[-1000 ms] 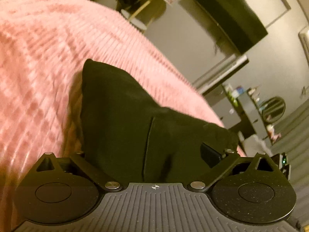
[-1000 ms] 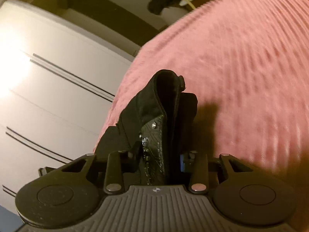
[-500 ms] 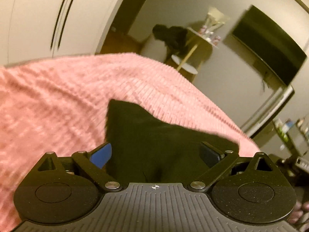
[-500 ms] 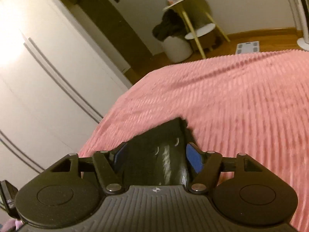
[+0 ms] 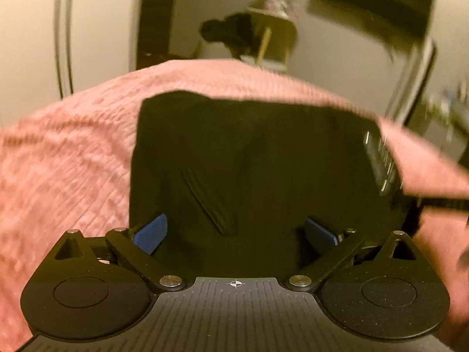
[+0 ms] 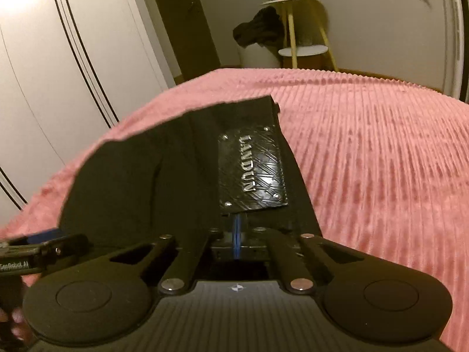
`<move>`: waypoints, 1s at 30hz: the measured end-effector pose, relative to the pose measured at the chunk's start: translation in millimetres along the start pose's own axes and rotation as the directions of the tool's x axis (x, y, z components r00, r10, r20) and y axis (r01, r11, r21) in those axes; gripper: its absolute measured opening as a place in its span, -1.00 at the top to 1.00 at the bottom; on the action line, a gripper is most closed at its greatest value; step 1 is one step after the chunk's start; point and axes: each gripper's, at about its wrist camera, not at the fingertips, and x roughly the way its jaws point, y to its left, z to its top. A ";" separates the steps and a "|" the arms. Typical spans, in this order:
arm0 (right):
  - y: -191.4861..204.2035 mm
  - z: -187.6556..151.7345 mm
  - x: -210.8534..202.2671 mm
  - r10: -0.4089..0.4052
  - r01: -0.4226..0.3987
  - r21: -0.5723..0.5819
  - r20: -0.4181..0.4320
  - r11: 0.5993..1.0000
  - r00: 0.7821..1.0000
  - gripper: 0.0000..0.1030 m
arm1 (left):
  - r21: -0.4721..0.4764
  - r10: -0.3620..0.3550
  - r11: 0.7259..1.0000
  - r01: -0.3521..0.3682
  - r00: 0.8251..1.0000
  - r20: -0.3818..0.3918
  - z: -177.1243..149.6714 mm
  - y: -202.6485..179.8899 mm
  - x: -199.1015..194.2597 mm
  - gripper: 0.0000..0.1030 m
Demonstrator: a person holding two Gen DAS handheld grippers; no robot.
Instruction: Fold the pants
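Black pants (image 5: 249, 158) lie folded on a pink ribbed bedspread (image 5: 64, 158). In the left wrist view my left gripper (image 5: 234, 234) is open, its blue pads (image 5: 151, 233) wide apart over the near edge of the pants. In the right wrist view the pants (image 6: 164, 176) show a black leather patch (image 6: 252, 170) reading LANDUN at the waistband. My right gripper (image 6: 236, 240) has its blue pads pressed together just behind the patch, at the near edge of the pants; no cloth shows between them. The left gripper (image 6: 44, 242) shows at the left edge.
The bedspread (image 6: 381, 161) stretches far to the right. White wardrobe doors (image 6: 58, 58) stand to the left. A yellow-legged side table (image 6: 296, 26) with dark clothes (image 6: 258, 29) on it stands beyond the bed's far edge.
Both grippers have let go of the pants, which now lie flat. The left jaws opened wide; the right jaws opened half a second ago and have now shut. Both cameras tilted up.
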 end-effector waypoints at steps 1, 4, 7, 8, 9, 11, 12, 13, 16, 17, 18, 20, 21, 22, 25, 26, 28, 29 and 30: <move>-0.3 1.0 2.4 -0.003 0.003 0.002 -0.003 1.000 1.000 1.00 | 0.055 0.026 0.998 -0.026 1.000 0.003 -3.4 -7.9 1.1 -0.99; 7.7 9.4 -8.3 -0.026 0.026 0.013 -0.008 1.000 1.000 1.00 | 0.051 0.048 0.997 -0.050 0.998 0.032 -1.0 -8.3 -10.2 -0.99; 10.5 19.3 -25.0 0.013 -0.015 0.035 0.048 0.999 0.999 0.89 | -0.016 0.063 0.998 -0.061 0.989 0.137 9.8 4.7 -29.0 -0.99; 12.1 24.4 -25.5 0.016 -0.018 0.028 0.064 0.999 0.998 0.89 | -0.038 0.078 0.997 -0.073 0.981 0.179 16.9 8.4 -34.3 -0.99; 14.9 31.0 -22.2 0.007 -0.008 0.014 0.073 1.000 0.997 0.89 | -0.048 0.084 0.996 -0.075 0.976 0.202 23.3 10.2 -36.3 -0.99; 22.2 45.1 -7.8 -0.022 0.024 -0.026 0.079 0.999 0.997 0.89 | -0.054 0.094 0.995 -0.085 0.975 0.201 42.6 16.0 -28.4 -0.99; 25.6 52.9 0.8 -0.032 0.035 -0.044 0.084 0.998 0.996 0.89 | -0.059 0.106 0.994 -0.096 0.975 0.194 50.6 18.7 -22.5 -0.99; 28.8 60.9 10.1 -0.035 0.040 -0.056 0.086 0.998 0.996 0.89 | -0.067 0.118 0.992 -0.107 0.975 0.187 59.1 22.7 -14.2 -0.99; 34.1 85.7 37.4 -0.063 0.070 -0.068 0.101 0.995 0.993 0.89 | -0.125 0.163 0.982 -0.143 0.973 0.165 78.3 35.8 12.0 -0.99; 34.3 91.1 43.9 -0.073 0.081 -0.069 0.106 0.994 0.992 0.89 | -0.152 0.174 0.977 -0.151 0.972 0.156 82.4 41.6 22.6 -0.99; 32.7 96.9 54.4 -0.085 0.092 -0.070 0.102 0.993 0.991 0.88 | -0.169 0.187 0.972 -0.162 0.972 0.143 84.8 45.2 30.6 -0.99; 28.0 101.3 72.4 -0.110 0.115 -0.072 0.076 0.991 0.991 0.88 | -0.190 0.230 0.960 -0.206 0.966 0.117 89.5 51.9 49.6 -0.99; 25.7 100.5 82.0 -0.120 0.124 -0.088 0.051 0.988 0.992 0.88 | -0.190 0.238 0.958 -0.216 0.966 0.103 92.1 53.9 57.8 -0.99; 23.3 98.4 96.0 -0.178 0.177 -0.122 -0.004 0.977 0.984 0.82 | -0.180 0.233 0.960 -0.216 0.969 0.076 93.3 55.8 66.5 -0.99; 4.3 90.7 116.3 -0.152 0.144 -0.093 -0.078 0.985 0.985 0.75 | -0.175 0.181 0.967 -0.187 0.982 -0.050 88.9 65.2 93.7 -1.00; 1.8 93.3 114.7 -0.140 0.135 -0.069 -0.088 0.989 0.986 0.75 | -0.232 0.136 0.961 -0.150 0.988 -0.073 87.6 76.7 96.6 -1.00; 3.6 98.7 104.8 -0.140 0.135 -0.052 -0.103 0.989 0.985 0.73 | -0.309 0.090 0.945 -0.111 0.993 -0.080 86.6 90.9 88.4 -1.00; 8.3 97.3 92.7 -0.139 0.135 -0.057 -0.077 0.989 0.987 0.68 | -0.300 0.114 0.945 -0.130 0.991 -0.072 85.3 90.9 79.3 -0.99; 10.9 92.7 78.1 -0.128 0.124 -0.078 -0.040 0.989 0.991 0.66 | -0.272 0.134 0.951 -0.145 0.989 -0.057 82.9 87.5 69.5 -1.00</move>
